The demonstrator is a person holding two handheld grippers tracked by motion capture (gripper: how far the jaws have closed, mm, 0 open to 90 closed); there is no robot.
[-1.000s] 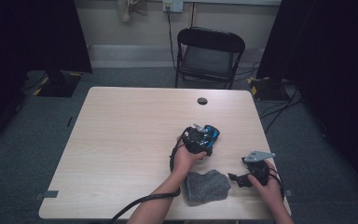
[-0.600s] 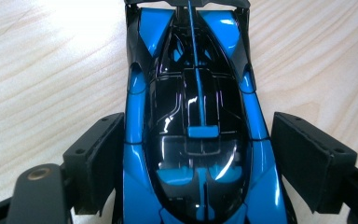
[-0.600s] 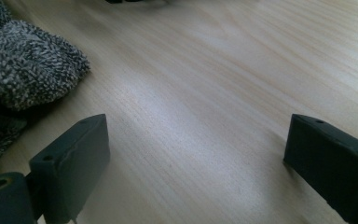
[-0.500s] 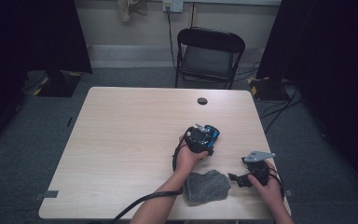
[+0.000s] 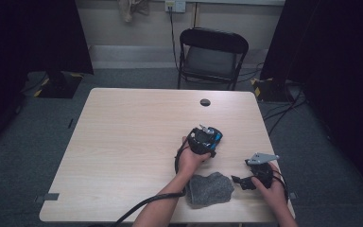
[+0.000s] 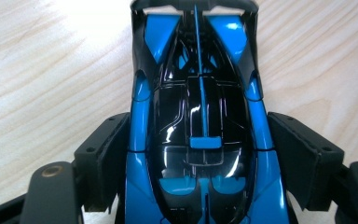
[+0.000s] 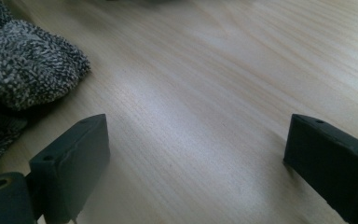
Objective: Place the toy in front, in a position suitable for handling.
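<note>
A blue and black toy car (image 6: 198,93) stands on the light wooden table (image 5: 132,142), seen from above with its nose pointing away. My left gripper (image 6: 198,154) reaches down over it. Its jaws have just been closing with the car between them, and both pads (image 6: 105,158) now lie against the car's sides. In the high view the left gripper (image 5: 207,137) and the car (image 5: 215,138) sit right of the table's centre. My right gripper (image 5: 238,180) rests low near the front right corner, open, with bare table between its jaws (image 7: 196,140). A crumpled grey cloth (image 5: 210,189) lies just left of it.
The grey cloth (image 7: 23,70) sits close to the right gripper's left jaw. A small dark round spot (image 5: 205,102) marks the table's far side. A black folding chair (image 5: 212,56) stands behind the table. The left gripper's cable (image 5: 146,208) trails off the front edge.
</note>
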